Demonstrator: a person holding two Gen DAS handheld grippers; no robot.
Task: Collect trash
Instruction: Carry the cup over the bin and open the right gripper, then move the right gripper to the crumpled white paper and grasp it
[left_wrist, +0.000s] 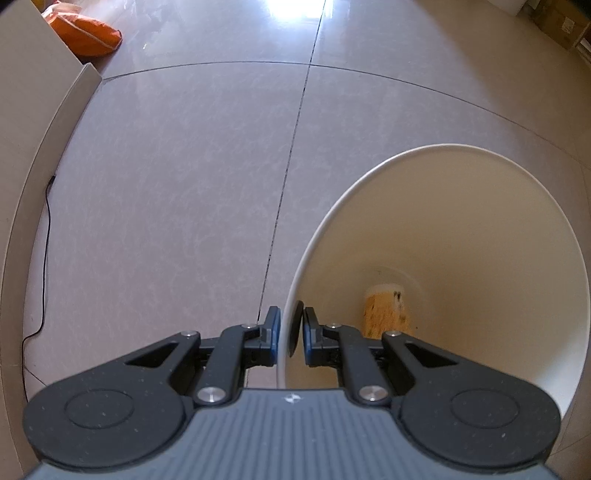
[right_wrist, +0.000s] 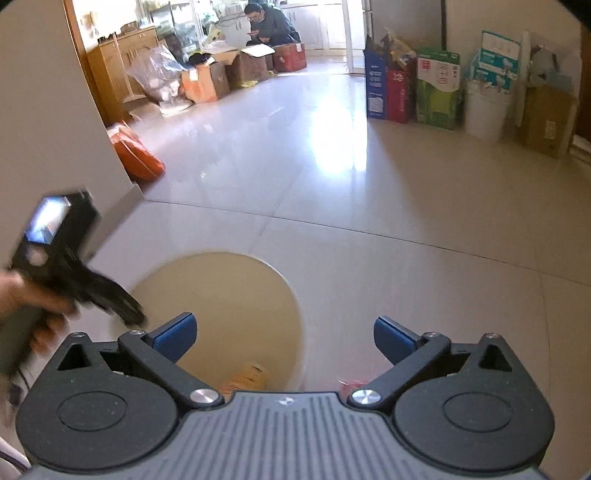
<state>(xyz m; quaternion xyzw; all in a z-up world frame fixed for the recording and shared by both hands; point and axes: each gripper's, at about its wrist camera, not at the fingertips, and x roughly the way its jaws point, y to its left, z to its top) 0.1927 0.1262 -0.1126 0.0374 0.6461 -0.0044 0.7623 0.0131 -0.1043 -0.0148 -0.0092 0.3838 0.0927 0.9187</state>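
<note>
A white bin (left_wrist: 461, 148) stands on the tiled floor. My left gripper (left_wrist: 291, 325) is shut on its near rim, one finger outside the wall and one inside. A yellow-orange piece of trash (left_wrist: 386, 310) lies at the bottom of the bin. In the right wrist view my right gripper (right_wrist: 284, 332) hangs open and empty over the bin (right_wrist: 221, 288), with the yellow trash (right_wrist: 249, 374) visible below. A hand holds the blurred left gripper (right_wrist: 129, 314) at the bin's left edge. A small red thing (right_wrist: 352, 383) peeks out on the floor under the right finger.
A beige wall and baseboard (left_wrist: 44, 147) run along the left with a black cable (left_wrist: 46, 240) and an orange bag (right_wrist: 135, 151). Boxes (right_wrist: 439, 85) and a white bucket (right_wrist: 485, 110) line the far right. A person (right_wrist: 269, 26) sits among cardboard boxes at the back.
</note>
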